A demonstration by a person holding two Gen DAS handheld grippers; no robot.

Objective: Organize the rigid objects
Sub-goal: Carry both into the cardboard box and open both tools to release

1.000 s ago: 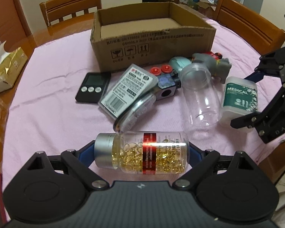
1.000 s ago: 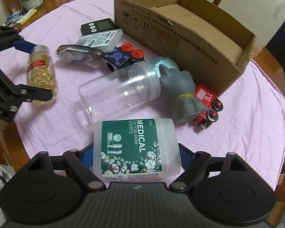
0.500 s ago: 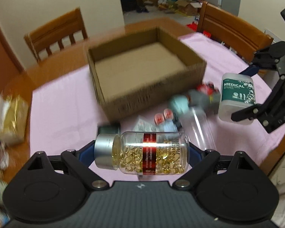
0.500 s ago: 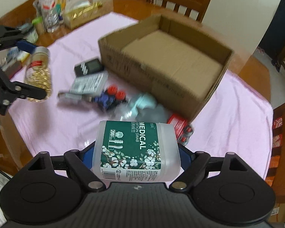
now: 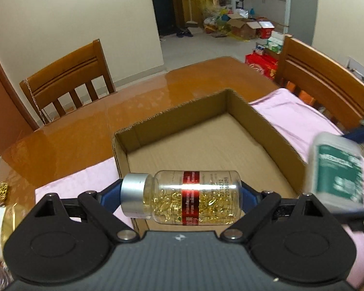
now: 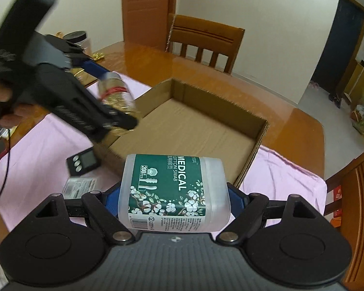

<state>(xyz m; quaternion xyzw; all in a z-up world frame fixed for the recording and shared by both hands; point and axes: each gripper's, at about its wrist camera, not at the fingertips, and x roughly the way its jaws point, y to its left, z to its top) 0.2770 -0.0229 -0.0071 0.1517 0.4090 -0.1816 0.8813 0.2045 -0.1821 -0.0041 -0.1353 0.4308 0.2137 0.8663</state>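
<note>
My left gripper (image 5: 182,197) is shut on a clear capsule bottle (image 5: 194,197) with a silver cap and red label, held sideways above the near left corner of the open cardboard box (image 5: 274,131). My right gripper (image 6: 173,196) is shut on a white cotton swab tub (image 6: 173,191) with a green label, held above the box's near edge (image 6: 251,165). The tub also shows blurred in the left wrist view (image 5: 337,169). The left gripper and capsule bottle (image 6: 116,92) show in the right wrist view, over the box's left wall. The box is empty.
The box sits on a pink cloth (image 6: 31,160) on a round wooden table (image 5: 133,101). A black timer (image 6: 82,162) and a flat packet (image 6: 78,185) lie on the cloth left of the box. Wooden chairs (image 5: 68,82) stand around the table.
Both grippers have lifted their objects from the cloth and carried them forward over the box. The other objects on the cloth have mostly dropped out of view.
</note>
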